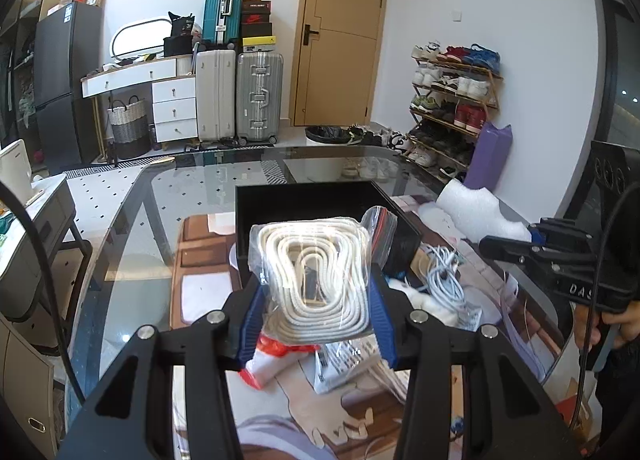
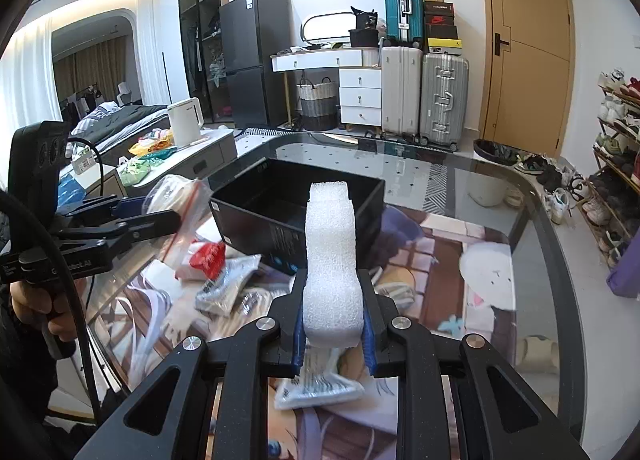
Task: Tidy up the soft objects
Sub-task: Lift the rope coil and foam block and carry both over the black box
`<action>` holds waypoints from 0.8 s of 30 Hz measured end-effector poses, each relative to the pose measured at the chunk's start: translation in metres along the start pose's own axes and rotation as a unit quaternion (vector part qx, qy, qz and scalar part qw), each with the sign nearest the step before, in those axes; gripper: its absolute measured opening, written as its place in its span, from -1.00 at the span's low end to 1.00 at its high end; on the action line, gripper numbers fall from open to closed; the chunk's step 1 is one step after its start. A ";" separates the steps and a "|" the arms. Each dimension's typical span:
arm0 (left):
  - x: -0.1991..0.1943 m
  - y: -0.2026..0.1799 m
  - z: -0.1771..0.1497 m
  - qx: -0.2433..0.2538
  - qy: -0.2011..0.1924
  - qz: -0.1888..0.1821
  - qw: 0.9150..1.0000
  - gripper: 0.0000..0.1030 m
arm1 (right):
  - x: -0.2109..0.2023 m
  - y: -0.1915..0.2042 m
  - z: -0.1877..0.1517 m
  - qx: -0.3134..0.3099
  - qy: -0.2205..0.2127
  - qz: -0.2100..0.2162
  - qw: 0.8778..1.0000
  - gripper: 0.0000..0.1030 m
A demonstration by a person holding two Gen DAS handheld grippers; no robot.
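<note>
Left wrist view: bag of coiled rope (image 1: 312,280) held off table between blue pads of left gripper (image 1: 316,324), just near side of black box (image 1: 304,200). Right wrist view: white foam block (image 2: 330,260) pinched upright in right gripper (image 2: 332,336), far end leaning over box near wall. Box looks empty. Likely step: drop both inside. Carry one at a time, clear rim, lower before releasing; slippery bag may sag, foam may spring. Loose cable (image 1: 444,280), red-white packet (image 2: 206,256) lie on glass table (image 1: 132,228) beside box.
</note>
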State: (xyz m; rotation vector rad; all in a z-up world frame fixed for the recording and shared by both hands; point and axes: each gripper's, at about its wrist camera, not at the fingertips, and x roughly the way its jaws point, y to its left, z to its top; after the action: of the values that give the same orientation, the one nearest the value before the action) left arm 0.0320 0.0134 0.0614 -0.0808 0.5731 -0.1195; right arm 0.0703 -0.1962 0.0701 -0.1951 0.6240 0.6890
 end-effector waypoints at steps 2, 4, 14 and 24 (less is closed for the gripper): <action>0.002 -0.001 0.004 -0.001 -0.002 0.002 1.000 -0.11 | 0.002 0.002 0.006 -0.002 -0.003 0.004 1.000 -0.57; 0.004 0.001 0.008 -0.003 -0.003 0.005 1.000 -0.11 | 0.004 0.001 0.010 -0.002 -0.005 0.008 1.000 -0.57; 0.030 -0.004 0.025 -0.005 0.002 0.013 1.000 -0.11 | 0.021 0.002 0.038 -0.004 -0.007 0.019 1.000 -0.58; 0.052 -0.006 0.036 -0.003 0.013 0.028 1.000 -0.11 | 0.045 -0.001 0.054 0.006 -0.004 0.023 1.000 -0.58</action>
State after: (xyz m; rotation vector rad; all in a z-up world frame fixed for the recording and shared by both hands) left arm 0.0947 0.0018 0.0638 -0.0692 0.6008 -0.0651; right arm 0.1240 -0.1534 0.0867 -0.1669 0.6266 0.7302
